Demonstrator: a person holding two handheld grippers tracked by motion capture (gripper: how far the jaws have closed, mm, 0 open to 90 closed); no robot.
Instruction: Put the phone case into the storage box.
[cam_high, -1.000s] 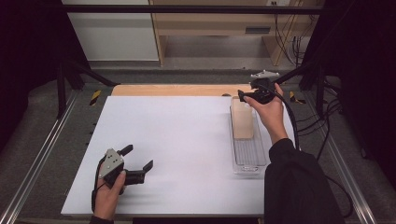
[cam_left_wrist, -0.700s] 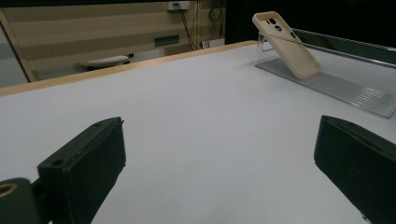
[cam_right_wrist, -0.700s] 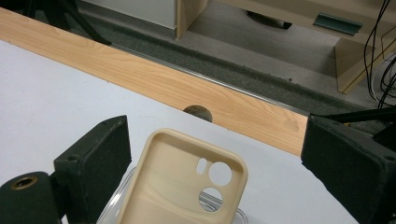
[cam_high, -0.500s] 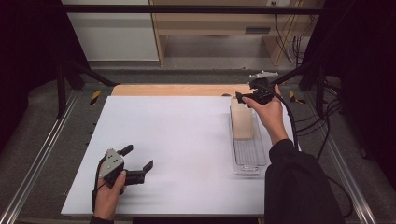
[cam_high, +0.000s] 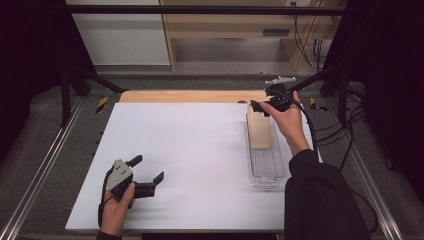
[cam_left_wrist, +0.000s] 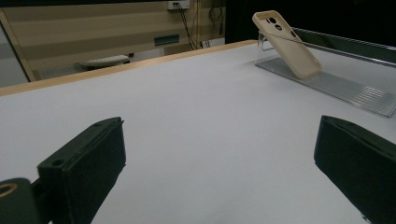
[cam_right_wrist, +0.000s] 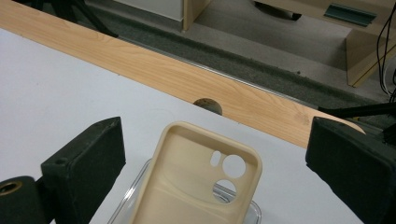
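Your right tool (cam_high: 261, 106) hovers with jaws spread wide over the top of the beige phone case (cam_high: 260, 131) leaning in the clear tray (cam_high: 266, 170), apparently untouched, so next lower and close on it, while your left tool (cam_high: 148, 175) idles open on the desk (cam_high: 200, 150).

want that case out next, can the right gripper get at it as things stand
Probably yes: the right gripper hangs open just above the case, which leans bare in the clear tray, its upper end free between the jaws, nothing between them.

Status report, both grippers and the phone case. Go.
Left gripper open, low over the white table, idle. Right gripper open, above the beige phone case, not touching. Case leans in the clear tray. Nothing in the way.
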